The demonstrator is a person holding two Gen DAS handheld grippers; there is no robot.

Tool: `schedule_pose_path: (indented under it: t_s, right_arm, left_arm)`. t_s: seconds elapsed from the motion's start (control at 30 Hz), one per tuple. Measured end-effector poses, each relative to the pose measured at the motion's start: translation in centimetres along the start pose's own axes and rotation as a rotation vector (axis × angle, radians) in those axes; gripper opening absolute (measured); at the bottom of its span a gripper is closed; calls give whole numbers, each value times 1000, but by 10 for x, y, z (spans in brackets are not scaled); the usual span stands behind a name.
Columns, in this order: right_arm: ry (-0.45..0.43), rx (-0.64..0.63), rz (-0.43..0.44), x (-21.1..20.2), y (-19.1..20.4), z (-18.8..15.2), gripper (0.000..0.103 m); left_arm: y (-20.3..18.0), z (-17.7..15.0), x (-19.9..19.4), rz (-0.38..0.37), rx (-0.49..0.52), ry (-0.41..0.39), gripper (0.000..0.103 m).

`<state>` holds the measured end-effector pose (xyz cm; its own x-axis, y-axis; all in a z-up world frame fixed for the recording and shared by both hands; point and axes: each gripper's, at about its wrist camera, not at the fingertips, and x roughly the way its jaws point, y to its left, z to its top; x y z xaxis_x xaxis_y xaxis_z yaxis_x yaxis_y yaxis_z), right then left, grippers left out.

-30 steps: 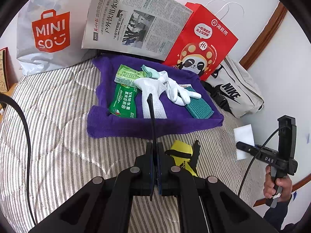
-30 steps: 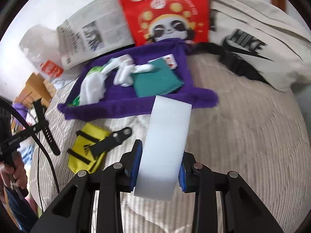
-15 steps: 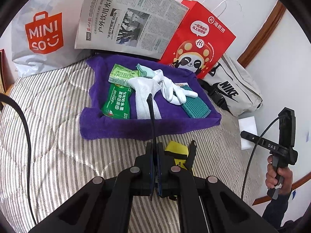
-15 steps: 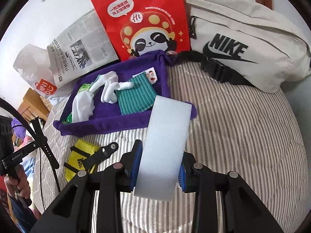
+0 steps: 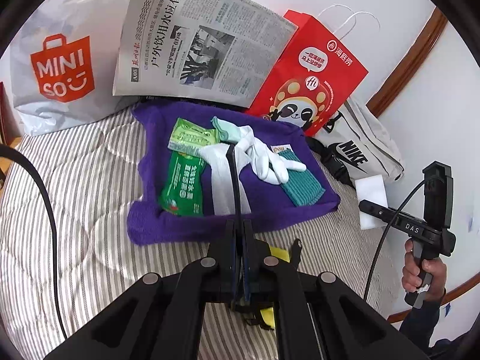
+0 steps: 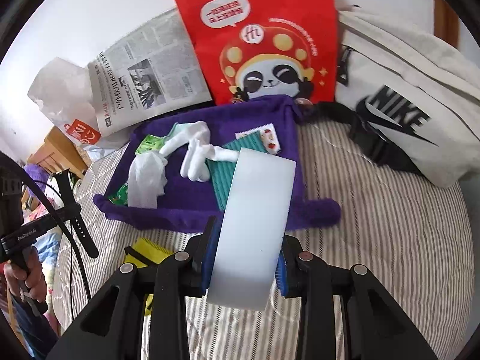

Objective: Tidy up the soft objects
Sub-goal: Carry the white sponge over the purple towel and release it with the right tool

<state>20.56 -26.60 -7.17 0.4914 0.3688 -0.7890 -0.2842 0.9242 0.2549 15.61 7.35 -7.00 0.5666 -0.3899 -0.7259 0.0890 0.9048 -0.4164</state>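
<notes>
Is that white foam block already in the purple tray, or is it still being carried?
Still carried. The white foam block is clamped between the right gripper fingers, in the air at the near edge of the purple tray, not resting in it.

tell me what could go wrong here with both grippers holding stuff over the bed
The white sponge sticks far out of the right gripper, gripped only at its near end, so it could bend or slip on the way to the purple tray. The tray already holds the white gloves and teal cloth; the sponge may land on top. The left gripper pinches a thin black strap edge-on, which could slide free.
</notes>
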Motion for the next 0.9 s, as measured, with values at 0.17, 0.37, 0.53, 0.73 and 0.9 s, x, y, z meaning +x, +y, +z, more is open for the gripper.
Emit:
schedule_pose_path:
  t_s: [0.17, 0.37, 0.53, 0.73, 0.9]
  right_arm:
    - [13, -18, -4, 16, 8, 15, 33]
    - [35, -35, -25, 38, 10, 38, 33]
    - [59, -42, -77, 57, 6, 54, 33]
    - [84, -55, -114, 81, 2, 75, 33]
    - [105, -100, -149, 104, 6, 91, 33]
  left_arm:
    - [4, 17, 7, -24, -6, 1, 4]
    - [11, 40, 19, -23, -16, -4, 4]
    - [18, 54, 32, -37, -32, 6, 4]
    - [30, 68, 45, -54, -55, 15, 4]
    - [44, 71, 64, -66, -90, 45, 4]
